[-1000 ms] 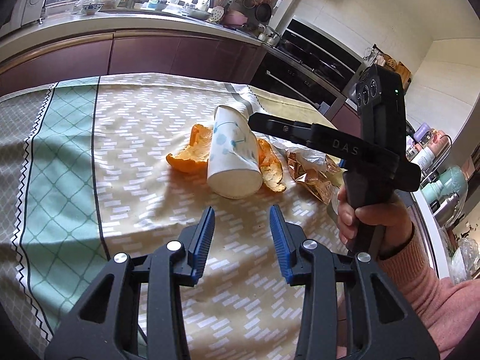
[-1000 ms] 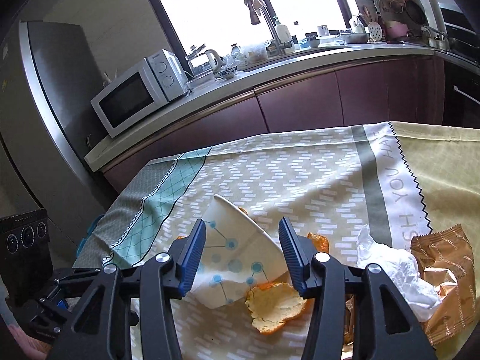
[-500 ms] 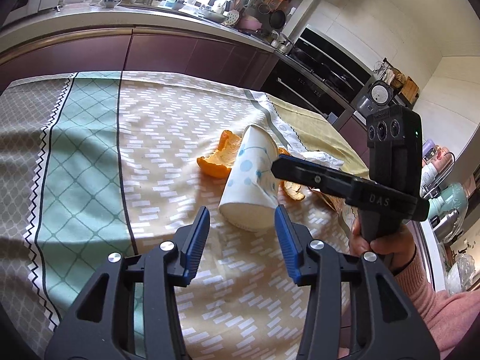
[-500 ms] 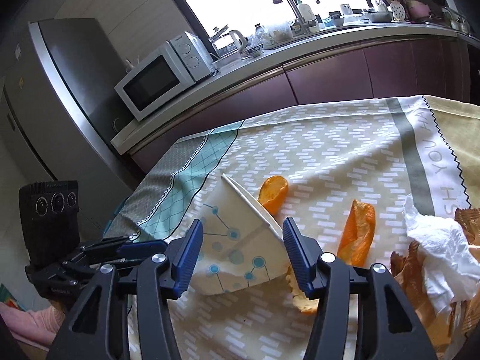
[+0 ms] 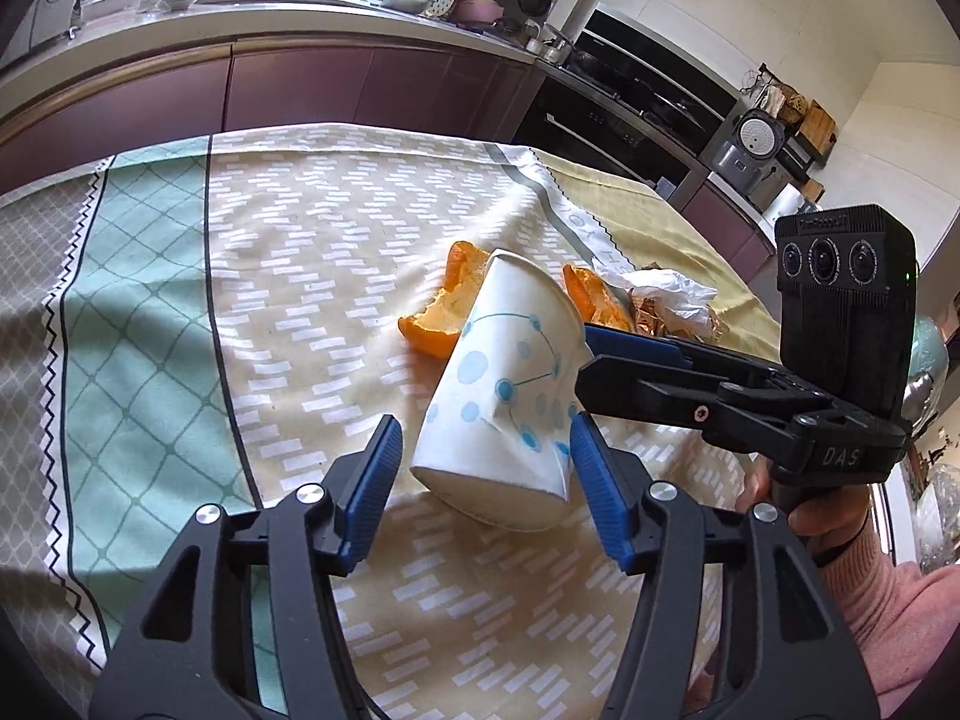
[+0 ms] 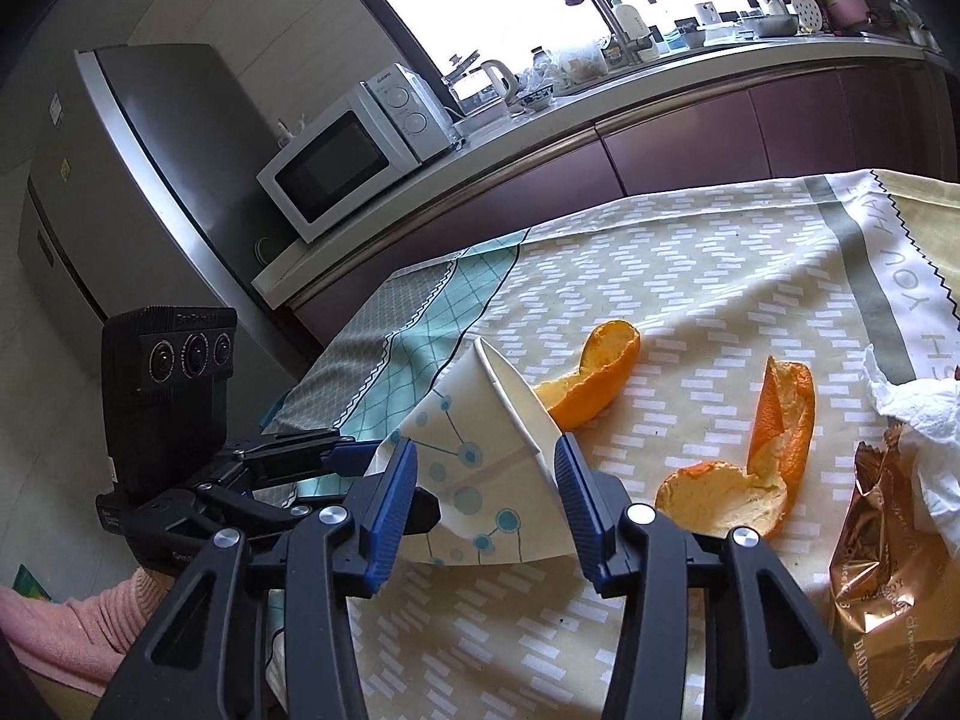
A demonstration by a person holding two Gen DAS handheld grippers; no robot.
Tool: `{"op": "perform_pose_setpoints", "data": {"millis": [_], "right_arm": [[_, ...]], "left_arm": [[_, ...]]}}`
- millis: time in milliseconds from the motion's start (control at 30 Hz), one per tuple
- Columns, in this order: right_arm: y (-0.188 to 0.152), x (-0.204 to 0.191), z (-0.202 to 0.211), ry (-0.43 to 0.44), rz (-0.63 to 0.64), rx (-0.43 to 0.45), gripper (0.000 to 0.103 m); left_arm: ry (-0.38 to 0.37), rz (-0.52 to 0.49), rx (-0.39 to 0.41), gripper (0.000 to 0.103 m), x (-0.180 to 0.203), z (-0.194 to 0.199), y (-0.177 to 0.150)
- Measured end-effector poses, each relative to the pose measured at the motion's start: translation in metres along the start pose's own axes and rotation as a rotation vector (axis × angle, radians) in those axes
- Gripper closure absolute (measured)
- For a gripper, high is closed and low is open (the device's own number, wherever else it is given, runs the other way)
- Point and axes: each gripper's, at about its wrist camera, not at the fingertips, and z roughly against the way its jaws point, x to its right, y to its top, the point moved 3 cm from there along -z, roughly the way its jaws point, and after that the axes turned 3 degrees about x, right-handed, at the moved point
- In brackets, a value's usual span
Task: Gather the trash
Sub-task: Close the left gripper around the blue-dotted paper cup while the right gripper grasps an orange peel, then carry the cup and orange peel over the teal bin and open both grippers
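table (image 5: 180, 360) carries all trash, nothing collected | paper cup (image 5: 510, 396) lies tipped mid-table, flanked by both grippers | left gripper (image 5: 480, 468) and right gripper (image 6: 483, 492) are held open, ungripped | peels (image 6: 600, 378), wrapper (image 6: 888, 576), tissue (image 6: 918, 420) remain toward the right edge

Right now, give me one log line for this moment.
phase: grasping cup | left tool: open, straddling base | right tool: open, straddling cup | peels, wrapper: on cloth
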Motion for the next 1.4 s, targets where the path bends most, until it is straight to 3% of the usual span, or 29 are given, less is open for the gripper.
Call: {"op": "perform_pose_setpoints", "data": {"millis": [167,367,600,800,867,1067,1400], "right_arm": [[-0.001,0.001,0.013,-0.056,0.016,0.031,0.057],[-0.007,0.017,0.045,-0.25,0.035,0.086,0.057],[-0.021,0.016,0.029,-0.395,0.154,0.018,0.057],[-0.025,0.016,0.013,-0.501,0.22,-0.042,0.067],[-0.026,0.017,0.01,-0.531,0.232,-0.06,0.074],[-0.027,0.019,0.009,-0.552,0.235,-0.068,0.097],[-0.011,0.001,0.03,-0.437,0.171,0.036,0.101]], "left_arm": [[-0.019,0.041,0.003,0.049,-0.004,-0.003,0.0],[0.008,0.039,0.022,0.049,0.0,0.005,-0.005],[-0.01,0.094,0.072,0.049,-0.006,0.028,-0.013],[0.001,0.12,0.101,0.049,-0.016,0.048,-0.023],[-0.003,0.13,0.107,0.049,-0.02,0.053,-0.026],[-0.004,0.154,0.122,0.049,-0.028,0.066,-0.034],[0.009,0.169,0.175,0.049,-0.035,0.099,-0.042]]}}
